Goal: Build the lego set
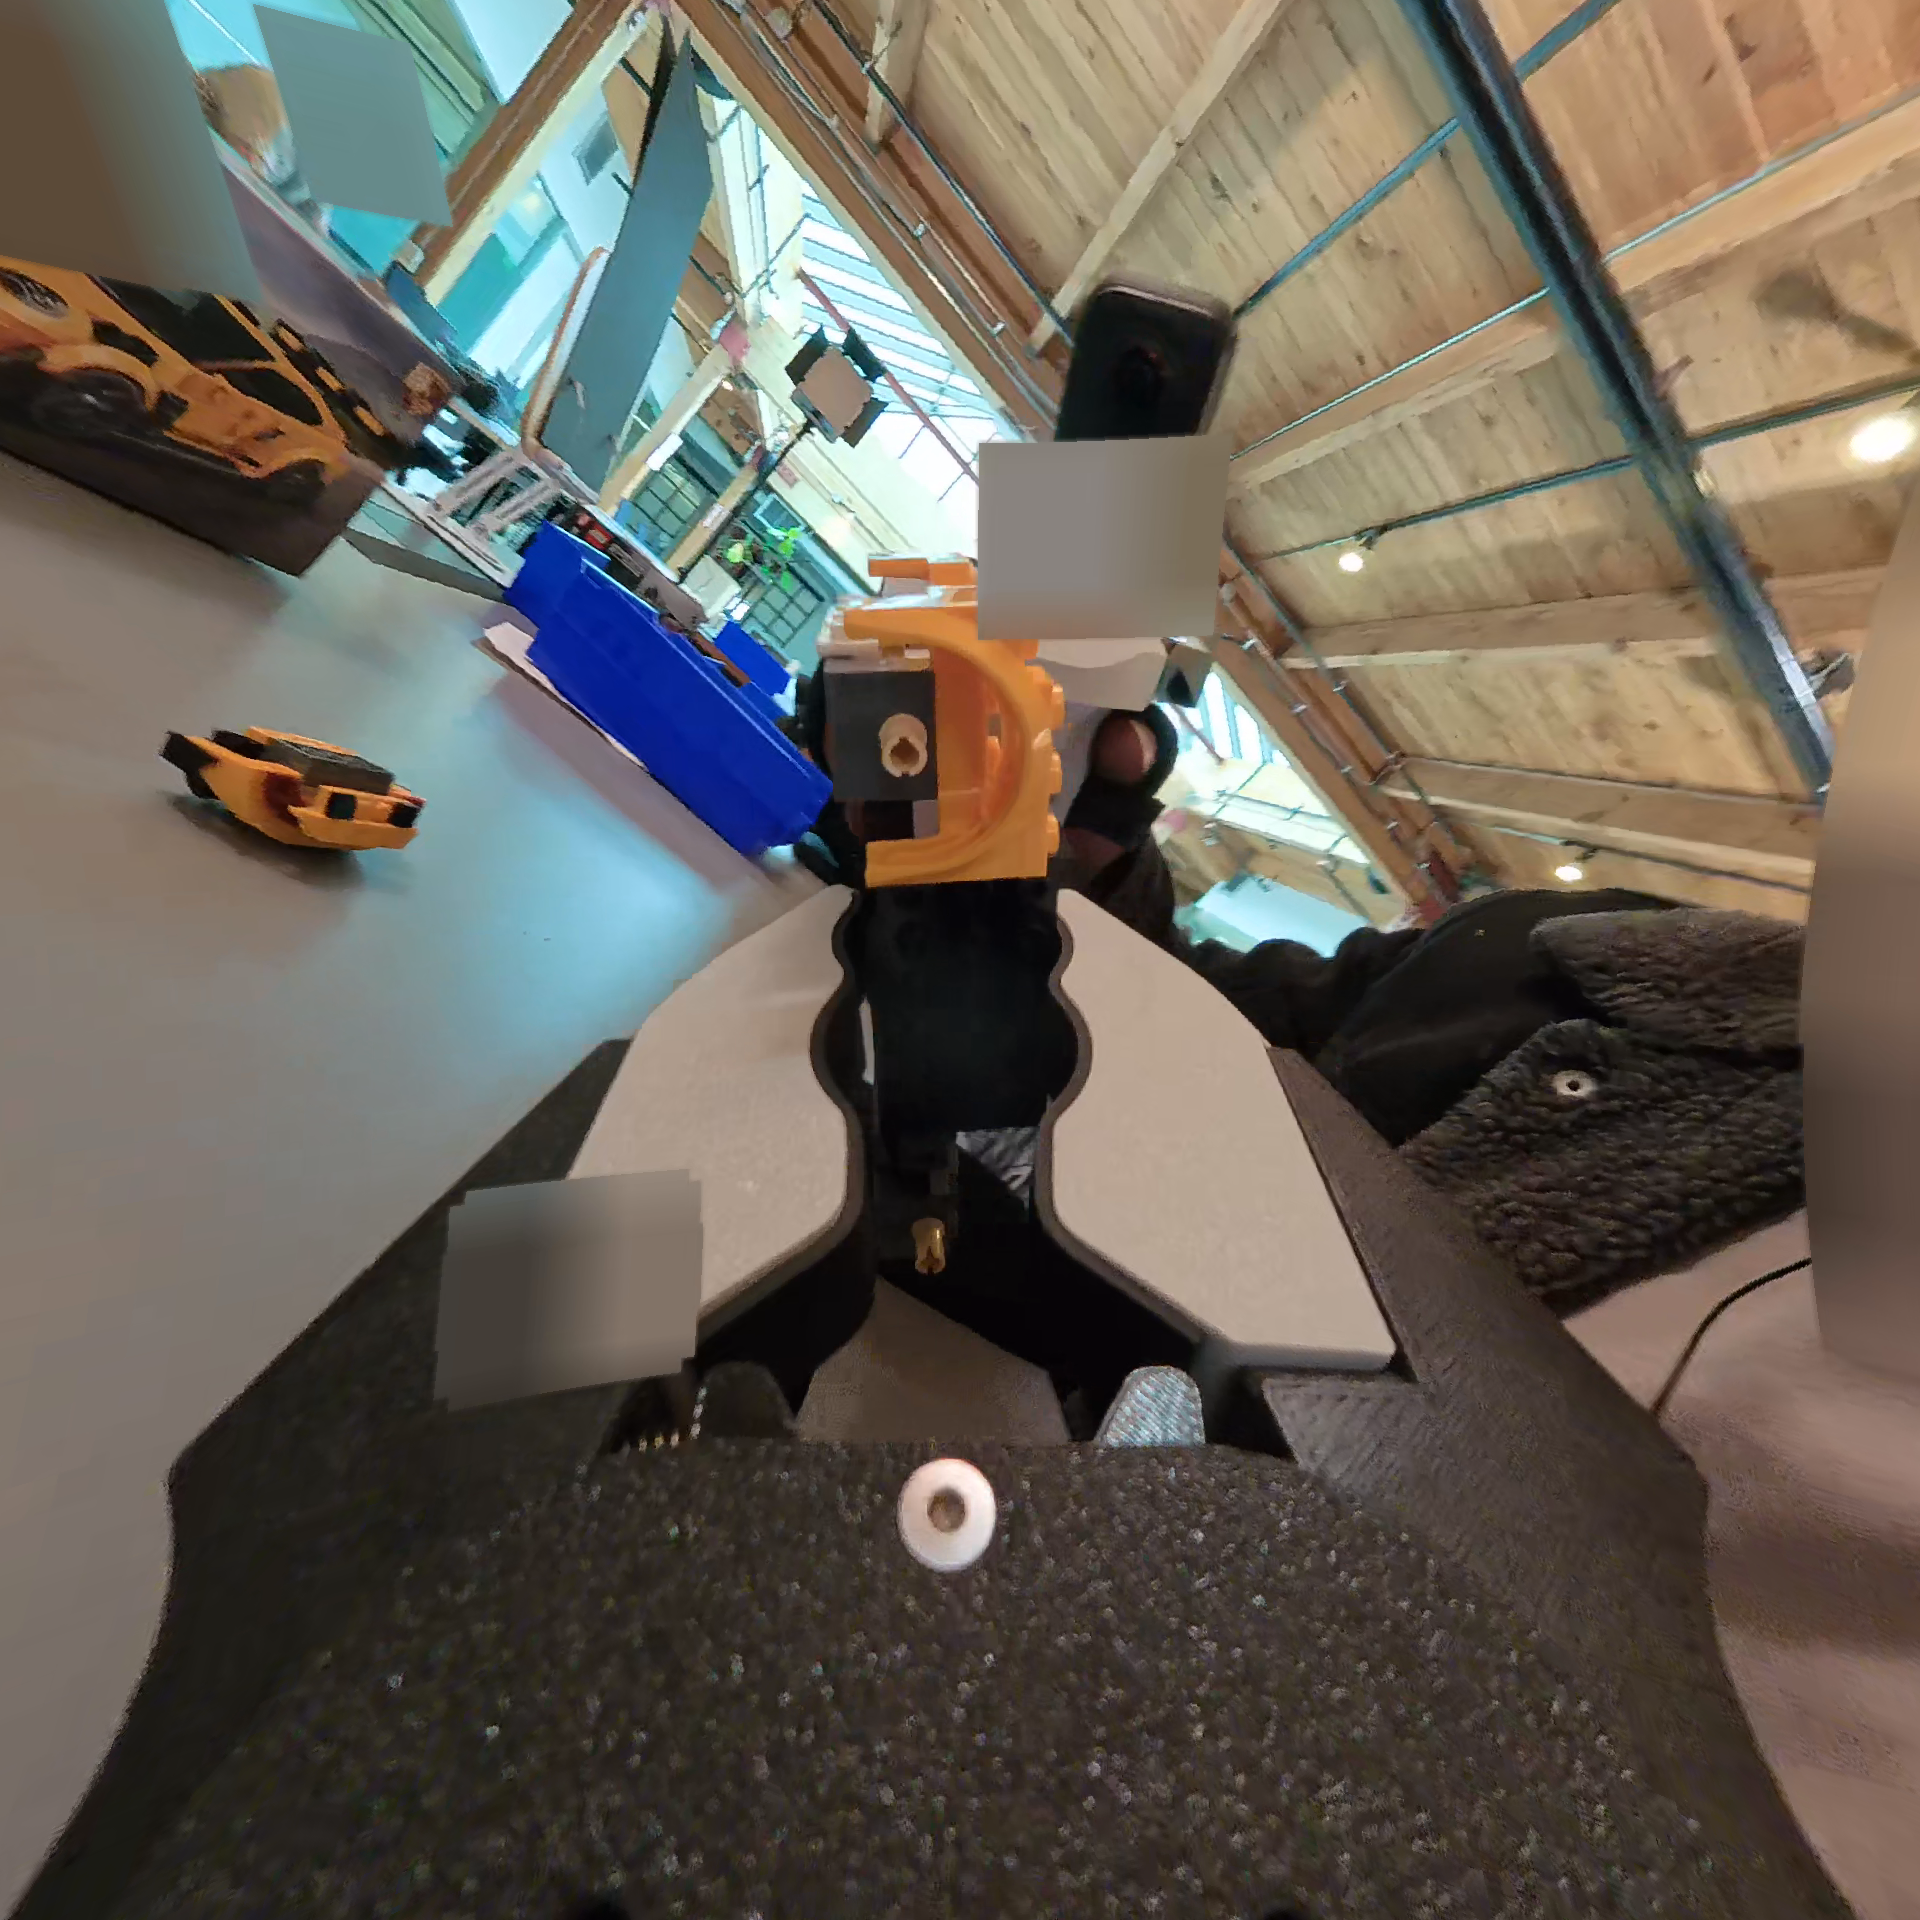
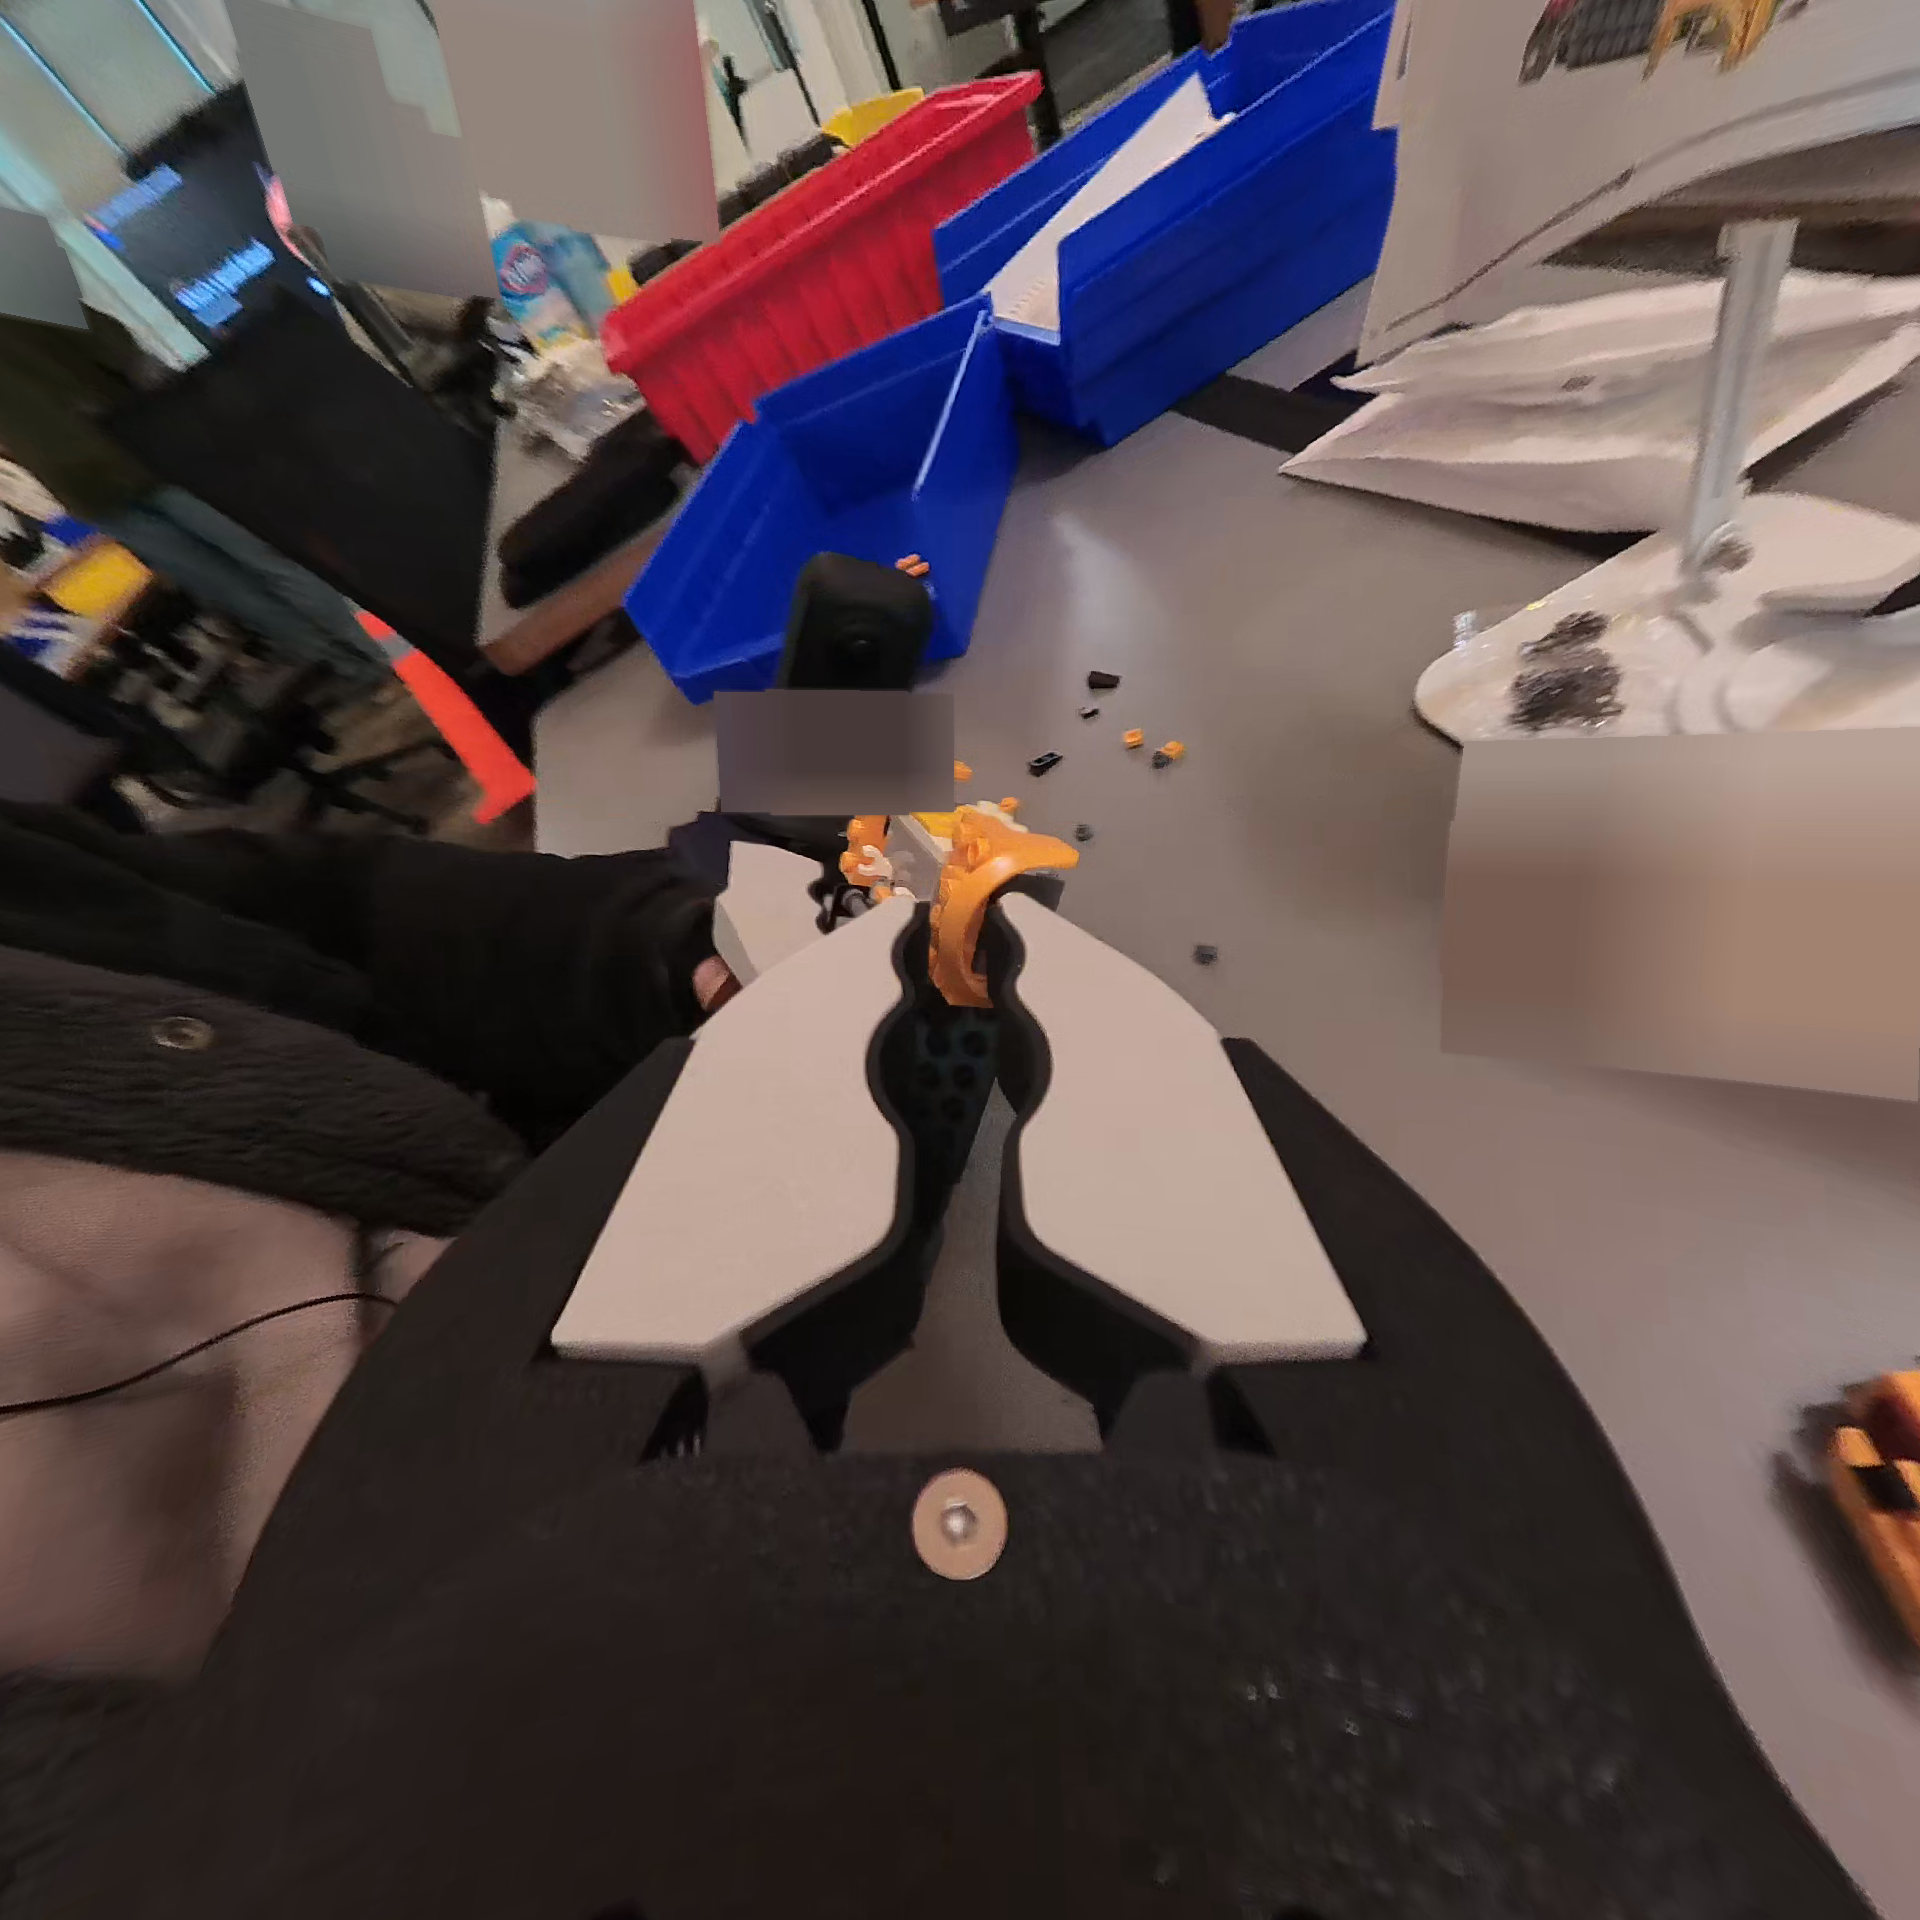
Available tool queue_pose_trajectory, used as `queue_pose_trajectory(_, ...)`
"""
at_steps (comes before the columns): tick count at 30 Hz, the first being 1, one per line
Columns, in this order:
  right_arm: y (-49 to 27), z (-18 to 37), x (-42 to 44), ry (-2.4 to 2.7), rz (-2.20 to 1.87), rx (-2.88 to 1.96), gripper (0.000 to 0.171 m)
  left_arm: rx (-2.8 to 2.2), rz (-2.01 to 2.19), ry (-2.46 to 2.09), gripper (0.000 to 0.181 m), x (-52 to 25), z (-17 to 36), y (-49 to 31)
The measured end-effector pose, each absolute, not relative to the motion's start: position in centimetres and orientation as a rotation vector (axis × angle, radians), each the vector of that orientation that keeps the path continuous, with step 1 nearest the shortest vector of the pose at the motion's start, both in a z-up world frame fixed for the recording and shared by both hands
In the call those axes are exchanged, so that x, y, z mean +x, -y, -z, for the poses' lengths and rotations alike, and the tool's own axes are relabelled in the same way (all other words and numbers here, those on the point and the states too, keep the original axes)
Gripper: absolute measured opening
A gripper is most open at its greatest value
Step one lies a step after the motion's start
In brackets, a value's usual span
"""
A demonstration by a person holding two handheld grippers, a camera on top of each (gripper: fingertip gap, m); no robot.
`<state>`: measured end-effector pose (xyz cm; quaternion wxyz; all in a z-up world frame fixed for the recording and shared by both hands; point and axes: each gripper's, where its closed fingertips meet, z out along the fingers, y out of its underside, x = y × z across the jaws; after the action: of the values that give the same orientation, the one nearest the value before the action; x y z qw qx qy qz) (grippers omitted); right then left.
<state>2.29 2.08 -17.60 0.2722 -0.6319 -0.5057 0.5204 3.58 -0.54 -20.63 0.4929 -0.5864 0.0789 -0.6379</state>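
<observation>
Left wrist view: my left gripper [image 1: 951, 883] clamped on lego subassembly [image 1: 951, 748], orange arch with dark block, held in air above grey table [image 1: 312, 987]. I judge it light, rigid, prone to popping apart; hold by black base, not arch. Finished chunk [image 1: 296, 779] lies well apart.

Right wrist view: right gripper [image 2: 956, 920] pinching same arch [image 2: 966, 925]. Loose bits [image 2: 1138, 743] on table, blue bins [image 2: 831, 520] behind. Busy workshop.

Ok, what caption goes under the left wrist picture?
Left gripper holds up an orange Lego wheel-arch assembly above the grey table.
</observation>
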Motion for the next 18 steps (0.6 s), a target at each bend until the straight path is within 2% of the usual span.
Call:
queue_pose_trajectory(10,-1.7,16.8,2.2,1.416,-1.104,-1.465,0.012,-1.413,1.261,-0.310,0.030,3.4,20.3,0.5)
queue_pose_trajectory(18,-1.0,15.9,2.7,1.438,-1.178,-1.364,0.030,-1.367,1.079,-0.449,0.030,4.0,19.7,1.3)
